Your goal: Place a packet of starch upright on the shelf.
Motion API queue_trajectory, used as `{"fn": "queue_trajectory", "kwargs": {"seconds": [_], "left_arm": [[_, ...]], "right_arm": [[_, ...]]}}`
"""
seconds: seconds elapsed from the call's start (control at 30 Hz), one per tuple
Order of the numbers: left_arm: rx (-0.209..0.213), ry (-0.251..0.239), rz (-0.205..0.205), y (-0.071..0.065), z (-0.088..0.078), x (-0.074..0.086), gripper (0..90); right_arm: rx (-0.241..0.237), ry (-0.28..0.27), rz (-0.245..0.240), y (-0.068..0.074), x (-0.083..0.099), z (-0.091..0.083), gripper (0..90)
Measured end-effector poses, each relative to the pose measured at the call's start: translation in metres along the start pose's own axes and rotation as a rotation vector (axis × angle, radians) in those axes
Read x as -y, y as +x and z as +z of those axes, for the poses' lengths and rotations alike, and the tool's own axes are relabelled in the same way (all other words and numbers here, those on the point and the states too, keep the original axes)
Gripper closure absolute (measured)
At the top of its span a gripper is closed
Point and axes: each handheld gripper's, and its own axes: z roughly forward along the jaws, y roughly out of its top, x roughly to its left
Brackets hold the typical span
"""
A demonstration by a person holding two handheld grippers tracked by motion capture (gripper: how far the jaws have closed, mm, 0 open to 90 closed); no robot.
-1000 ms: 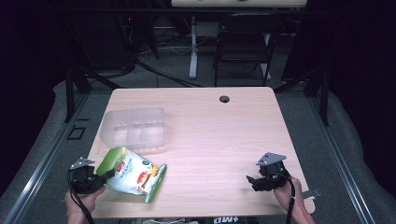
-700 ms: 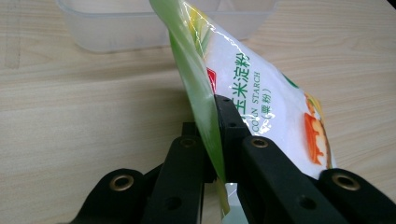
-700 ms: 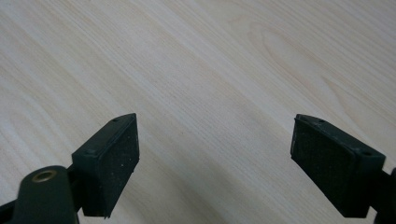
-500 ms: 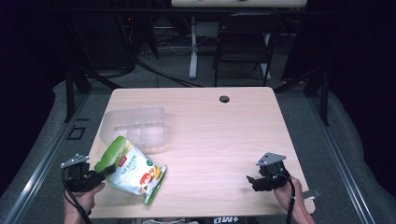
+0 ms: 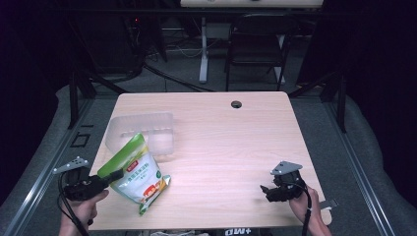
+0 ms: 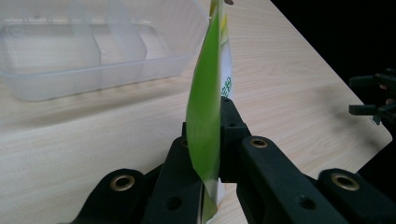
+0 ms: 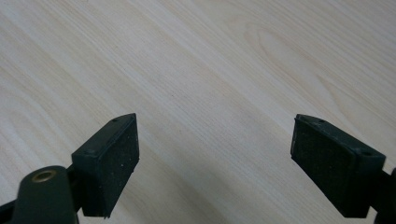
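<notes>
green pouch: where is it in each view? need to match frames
High view: pouch low left, tilted, clamped by the left gripper, in front of the clear box.
Left gripper view: pouch centre, edge-on between the jaws, box behind at upper left.
Right gripper view: bare table between open jaws, pouch not in it.
Shared landmark: the box.

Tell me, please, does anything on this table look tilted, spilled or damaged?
Only the green snack bag stands askew: the left gripper is shut on its edge, so it leans with one bottom corner on the table. Nothing is spilled. The clear plastic box lies flat behind it.
</notes>
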Motion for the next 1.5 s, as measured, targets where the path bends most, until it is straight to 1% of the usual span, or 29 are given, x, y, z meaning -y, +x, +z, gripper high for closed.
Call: {"fn": "queue_trajectory", "kwargs": {"seconds": [0.1, 0.2, 0.23, 0.3, 0.43, 0.47, 0.53, 0.63, 0.73, 0.9, 1.03, 1.27, 1.3, 1.33, 1.4, 1.5], "left_arm": [[0.014, 0.007, 0.021, -0.004, -0.002, -0.006, 89.9], [0.012, 0.021, 0.049, -0.008, -0.005, -0.013, 90.0], [0.007, 0.018, 0.052, -0.010, -0.006, -0.015, 90.0], [0.008, 0.026, 0.063, -0.010, -0.008, -0.018, 90.0], [0.007, 0.026, 0.067, -0.010, -0.011, -0.024, 90.0], [0.003, 0.017, 0.065, -0.010, -0.012, -0.025, 90.0], [0.007, 0.012, 0.061, -0.008, -0.015, -0.027, 90.0], [0.000, 0.009, 0.061, -0.007, -0.017, -0.030, 90.0], [-0.019, 0.004, 0.062, -0.004, -0.023, -0.034, 90.0], [-0.027, -0.007, 0.063, -0.001, -0.028, -0.041, 90.0], [-0.032, -0.013, 0.063, 0.000, -0.030, -0.045, 90.0], [-0.050, -0.039, 0.072, 0.002, -0.037, -0.058, 89.9], [-0.049, -0.038, 0.079, 0.003, -0.038, -0.060, 90.0], [-0.054, -0.042, 0.074, 0.003, -0.039, -0.061, 89.9], [-0.060, -0.046, 0.081, 0.003, -0.040, -0.065, 90.0], [-0.065, -0.056, 0.086, 0.003, -0.040, -0.071, 90.0]], "right_arm": [[0.000, 0.001, 0.000, 0.000, 0.000, 0.000, 14.7], [0.002, -0.002, 0.000, 0.000, 0.000, 0.000, 14.7], [0.004, 0.000, -0.002, 0.000, 0.000, 0.000, 14.7], [0.007, 0.001, -0.003, 0.000, 0.000, -0.001, 14.7], [0.007, -0.005, -0.002, -0.001, 0.000, 0.000, 14.7], [0.004, 0.003, -0.009, -0.001, 0.000, -0.001, 14.7], [0.005, 0.001, -0.008, -0.001, 0.000, 0.000, 14.7], [0.008, -0.006, -0.003, 0.000, 0.000, 0.000, 14.7], [0.008, -0.001, -0.008, -0.001, 0.000, -0.001, 14.7], [0.004, -0.014, 0.005, -0.001, 0.000, 0.000, 14.7], [0.006, -0.011, 0.000, -0.001, 0.000, -0.001, 14.7], [0.005, -0.007, 0.000, -0.001, 0.000, -0.001, 14.7], [0.005, -0.006, 0.000, -0.001, 0.000, -0.001, 14.7], [0.003, -0.005, -0.001, -0.001, 0.000, -0.001, 14.7], [0.006, -0.011, 0.004, -0.001, 0.000, -0.001, 14.7], [0.004, -0.005, 0.000, -0.002, 0.000, -0.001, 14.7]]}}
